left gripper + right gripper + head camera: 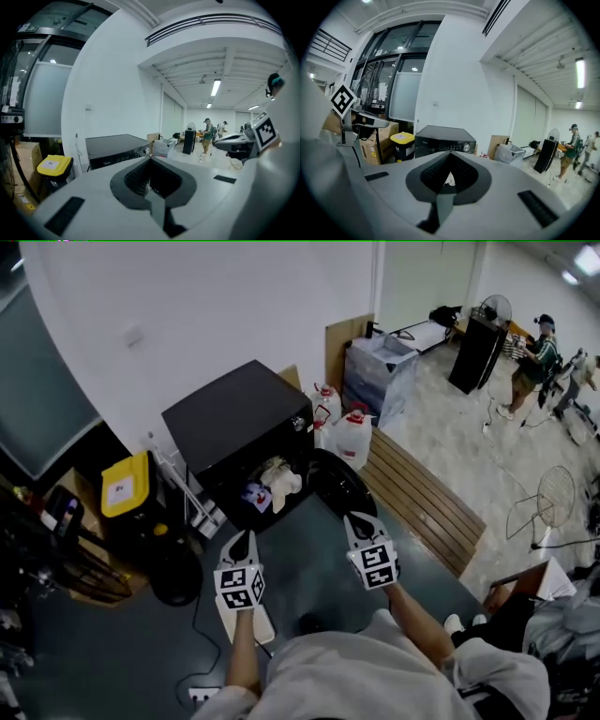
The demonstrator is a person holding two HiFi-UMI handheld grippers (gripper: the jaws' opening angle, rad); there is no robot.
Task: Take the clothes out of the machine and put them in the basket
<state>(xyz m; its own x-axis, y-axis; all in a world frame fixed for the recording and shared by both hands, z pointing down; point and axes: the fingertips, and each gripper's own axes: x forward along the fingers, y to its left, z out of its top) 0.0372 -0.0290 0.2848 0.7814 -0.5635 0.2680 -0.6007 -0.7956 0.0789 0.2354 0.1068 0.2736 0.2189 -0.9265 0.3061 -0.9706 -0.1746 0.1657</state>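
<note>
Nothing is out yet: the pale and purple clothes [274,484] lie inside the black box-shaped washing machine [234,413], with its round dark door [339,486] open. The left gripper [242,542] and right gripper [360,521] are both clenched and empty (no basket can be made out), short of the opening.

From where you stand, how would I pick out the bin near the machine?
Find the black washing machine against the white wall. Left of it in the head view stands a dark bin. Its bright yellow lid sets it apart from the brown cardboard boxes nearby.
</note>
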